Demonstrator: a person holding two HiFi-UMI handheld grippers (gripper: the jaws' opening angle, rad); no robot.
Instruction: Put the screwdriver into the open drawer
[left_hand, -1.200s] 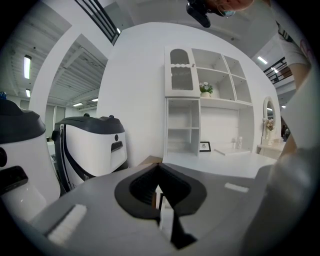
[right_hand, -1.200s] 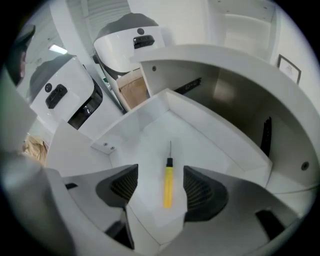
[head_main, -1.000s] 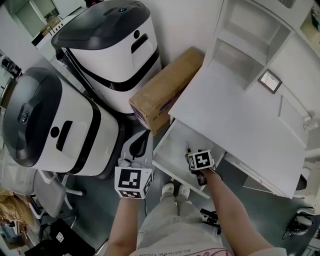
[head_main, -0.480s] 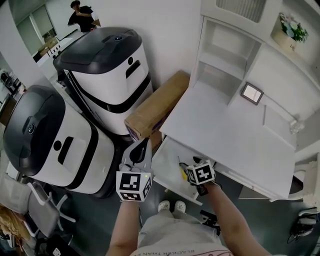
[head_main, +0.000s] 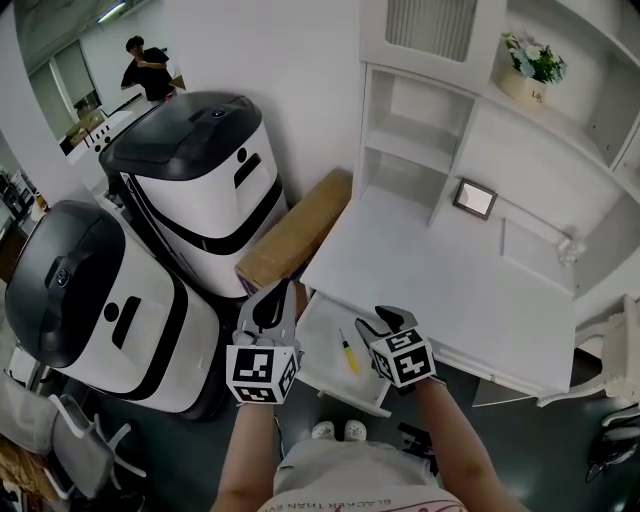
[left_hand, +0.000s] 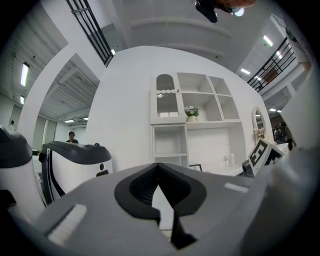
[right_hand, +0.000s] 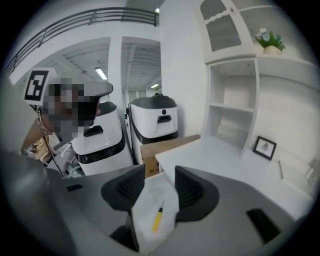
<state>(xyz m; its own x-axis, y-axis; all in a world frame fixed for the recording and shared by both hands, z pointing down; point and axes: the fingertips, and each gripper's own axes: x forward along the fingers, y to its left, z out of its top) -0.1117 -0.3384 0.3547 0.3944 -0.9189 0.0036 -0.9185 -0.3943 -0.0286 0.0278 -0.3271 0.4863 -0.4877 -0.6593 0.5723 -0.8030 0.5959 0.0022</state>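
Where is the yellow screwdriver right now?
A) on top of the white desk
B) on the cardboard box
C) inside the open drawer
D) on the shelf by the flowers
C: the screwdriver with its yellow handle lies flat on the bottom of the open drawer, which is pulled out from under the desk.

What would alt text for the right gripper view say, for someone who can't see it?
A small yellow-handled screwdriver lies in the open white drawer, seen from above between the two closing jaws of the grey right gripper, which hold nothing. Behind stand a white desk with shelves and a brown cardboard box.
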